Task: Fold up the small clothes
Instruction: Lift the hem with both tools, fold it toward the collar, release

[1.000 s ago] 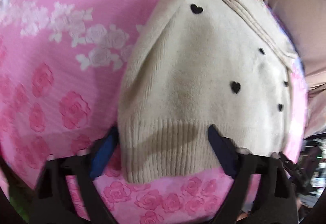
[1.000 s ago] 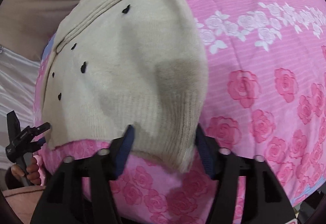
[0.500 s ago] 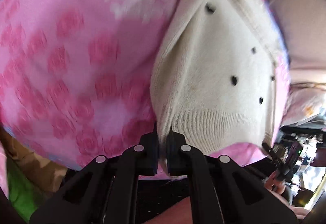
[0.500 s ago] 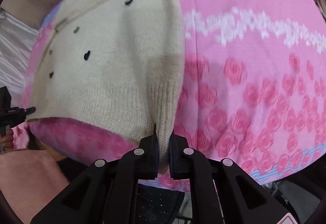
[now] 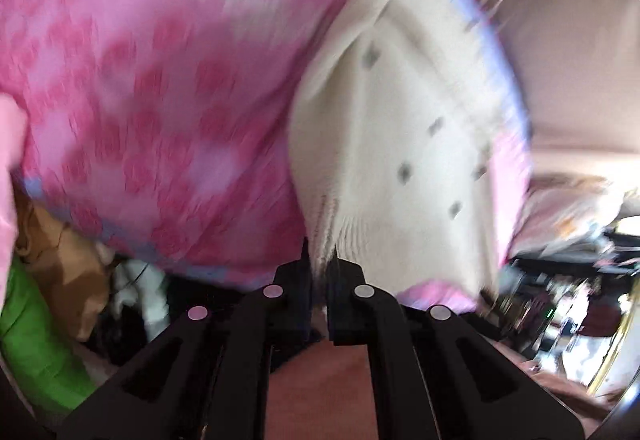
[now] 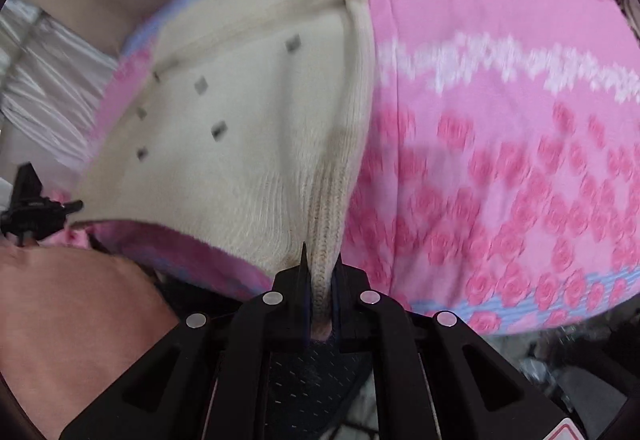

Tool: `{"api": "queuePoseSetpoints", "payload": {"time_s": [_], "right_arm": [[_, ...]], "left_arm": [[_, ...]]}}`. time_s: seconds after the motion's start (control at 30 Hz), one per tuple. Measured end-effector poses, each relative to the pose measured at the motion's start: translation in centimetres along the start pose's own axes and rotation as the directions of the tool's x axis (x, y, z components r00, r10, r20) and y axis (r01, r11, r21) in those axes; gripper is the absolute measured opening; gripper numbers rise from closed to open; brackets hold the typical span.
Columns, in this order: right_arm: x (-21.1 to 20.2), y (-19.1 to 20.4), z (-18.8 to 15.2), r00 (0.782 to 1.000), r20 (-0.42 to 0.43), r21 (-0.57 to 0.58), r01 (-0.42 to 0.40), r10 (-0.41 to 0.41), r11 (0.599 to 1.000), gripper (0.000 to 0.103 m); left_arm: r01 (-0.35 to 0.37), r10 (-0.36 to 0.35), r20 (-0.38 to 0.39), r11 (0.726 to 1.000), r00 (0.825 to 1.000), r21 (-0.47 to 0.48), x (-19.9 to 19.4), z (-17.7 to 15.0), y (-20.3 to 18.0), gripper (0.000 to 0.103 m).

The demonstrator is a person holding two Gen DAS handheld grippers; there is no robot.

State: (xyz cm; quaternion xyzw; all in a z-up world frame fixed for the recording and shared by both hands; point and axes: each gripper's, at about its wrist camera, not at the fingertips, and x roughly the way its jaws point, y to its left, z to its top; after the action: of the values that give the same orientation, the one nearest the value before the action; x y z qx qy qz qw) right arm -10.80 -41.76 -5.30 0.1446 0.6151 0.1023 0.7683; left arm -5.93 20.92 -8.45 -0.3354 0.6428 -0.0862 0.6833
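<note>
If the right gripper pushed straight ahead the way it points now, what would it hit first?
Probably the cream knitted sweater itself: the right gripper is shut on its ribbed hem, which bunches directly ahead over the pink rose-patterned bedsheet. Blur leaves depth uncertain.

Both wrist cameras look close along their fingers from the near hem of the cream sweater [image 5: 400, 127] [image 6: 240, 127]; the two views share it and the pink rose sheet [image 5: 160, 79] [image 6: 500, 139].

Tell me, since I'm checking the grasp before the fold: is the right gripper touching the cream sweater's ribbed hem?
Touching. The right wrist view shows the right gripper with its fingers shut on the cream sweater, the ribbed hem pinched between them.
</note>
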Motion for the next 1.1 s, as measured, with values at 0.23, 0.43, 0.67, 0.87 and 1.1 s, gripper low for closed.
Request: {"api": "queuePoseSetpoints", "payload": {"time_s": [0.23, 0.43, 0.67, 0.87, 1.1], "right_arm": [[-7.1, 2.5, 8.2, 0.945, 0.324, -0.053, -0.029, 0.045, 0.998, 0.006], [-8.2, 4.8, 17.3, 0.876, 0.476, -0.072, -0.052, 0.08, 0.996, 0.006], [-3.8, 4.4, 28.3, 0.851, 0.519, -0.009, -0.095, 0.085, 0.995, 0.006], [4.3, 1.8, 36.5, 0.894, 0.444, 0.099, -0.116, 0.06, 0.988, 0.007], [14.7, -0.6, 42.0, 0.951, 0.31, 0.211, -0.074, 0.005, 0.975, 0.013]], "left_arm": [[0.143, -0.177, 0.253, 0.979, 0.951, 0.146, -6.8, 4.7, -8.4, 0.004], [0.101, -0.194, 0.36, 0.96, 0.913, 0.262, -8.1, 10.0, -13.5, 0.004], [0.002, -0.133, 0.435, 0.958, 0.891, 0.288, -5.5, 18.4, -18.0, 0.004], [-0.118, -0.001, 0.43, 0.961, 0.903, 0.25, 2.3, 27.1, -19.2, 0.004], [-0.196, 0.121, 0.376, 0.966, 0.918, 0.166, 12.3, 35.6, -17.9, 0.009]]}}
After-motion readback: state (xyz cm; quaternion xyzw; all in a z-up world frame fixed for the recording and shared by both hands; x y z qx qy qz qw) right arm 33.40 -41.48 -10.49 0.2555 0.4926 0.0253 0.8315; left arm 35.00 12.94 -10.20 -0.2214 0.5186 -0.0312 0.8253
